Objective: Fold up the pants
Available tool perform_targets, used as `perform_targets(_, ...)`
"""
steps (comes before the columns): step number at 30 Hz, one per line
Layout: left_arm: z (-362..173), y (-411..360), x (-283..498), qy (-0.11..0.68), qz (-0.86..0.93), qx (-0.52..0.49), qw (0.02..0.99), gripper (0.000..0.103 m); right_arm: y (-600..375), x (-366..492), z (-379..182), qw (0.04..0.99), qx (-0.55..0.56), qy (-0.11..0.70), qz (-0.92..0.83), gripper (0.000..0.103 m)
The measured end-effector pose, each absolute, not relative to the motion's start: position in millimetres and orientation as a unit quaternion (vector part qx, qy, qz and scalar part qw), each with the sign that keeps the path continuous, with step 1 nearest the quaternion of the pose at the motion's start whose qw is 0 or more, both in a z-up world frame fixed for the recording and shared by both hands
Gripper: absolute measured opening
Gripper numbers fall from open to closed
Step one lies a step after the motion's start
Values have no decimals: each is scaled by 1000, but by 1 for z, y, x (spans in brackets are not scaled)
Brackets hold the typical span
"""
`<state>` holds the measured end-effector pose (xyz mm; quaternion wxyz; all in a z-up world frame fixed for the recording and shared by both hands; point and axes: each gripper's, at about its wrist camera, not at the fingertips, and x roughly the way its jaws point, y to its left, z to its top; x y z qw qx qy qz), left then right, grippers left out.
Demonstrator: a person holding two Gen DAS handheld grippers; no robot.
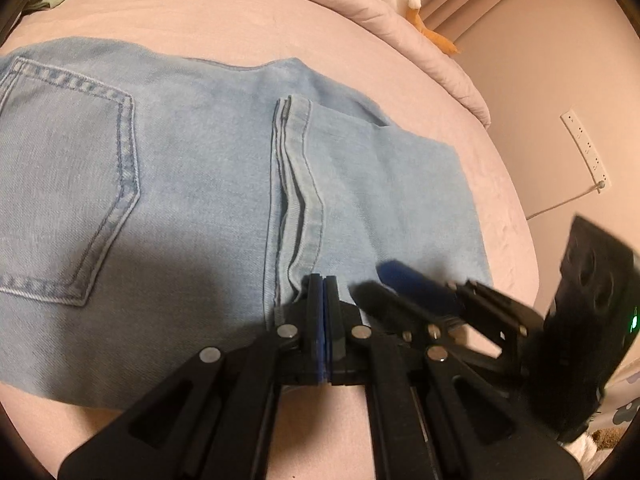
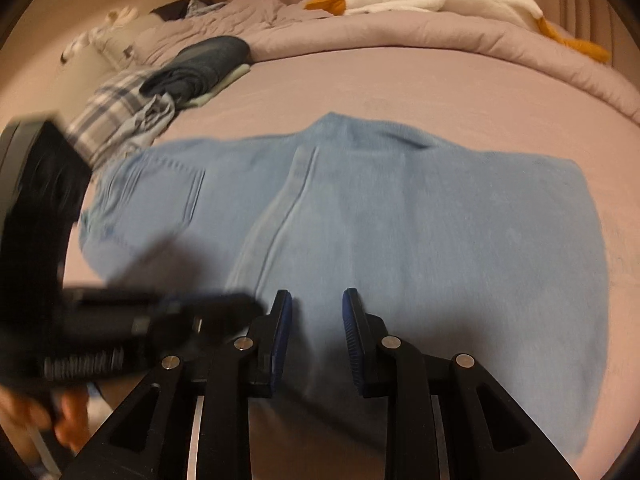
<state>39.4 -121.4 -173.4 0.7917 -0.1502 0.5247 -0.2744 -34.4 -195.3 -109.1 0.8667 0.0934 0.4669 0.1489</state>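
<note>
The left tongs (image 1: 325,280) are sitting together at the hem (image 1: 298,184); the right tongs (image 2: 317,300) are hovering apart over the jeans (image 2: 400,220), likely soft, heavy denim, best gripped at layered edges.

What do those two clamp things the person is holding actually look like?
Both are black plastic. The left gripper and right gripper each have two jaws lined with blue ribbed pads, on angular black link arms joined by round silver pins. A small green light glows on the right one's body, seen in the left view. No cables or sleeves show.
</note>
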Motion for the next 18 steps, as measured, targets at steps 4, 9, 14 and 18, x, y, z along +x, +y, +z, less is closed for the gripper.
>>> perform_targets(4, -174, -117, 32, 515, -273, -151, 799, 4, -195, -48, -109, 875, 95, 457, 130, 26)
perform_targets(9, -174, -114, 29, 507, -273, -157, 802, 4, -192, -47, -110, 879, 108, 449, 120, 26)
perform_targets(14, -170, -101, 18, 501, -279, -174, 801, 4, -190, -49, -109, 881, 106, 449, 108, 26)
perform_targets(18, -160, -87, -4, 487, -285, -163, 809, 8, -185, -53, -103, 883, 87, 451, 97, 26)
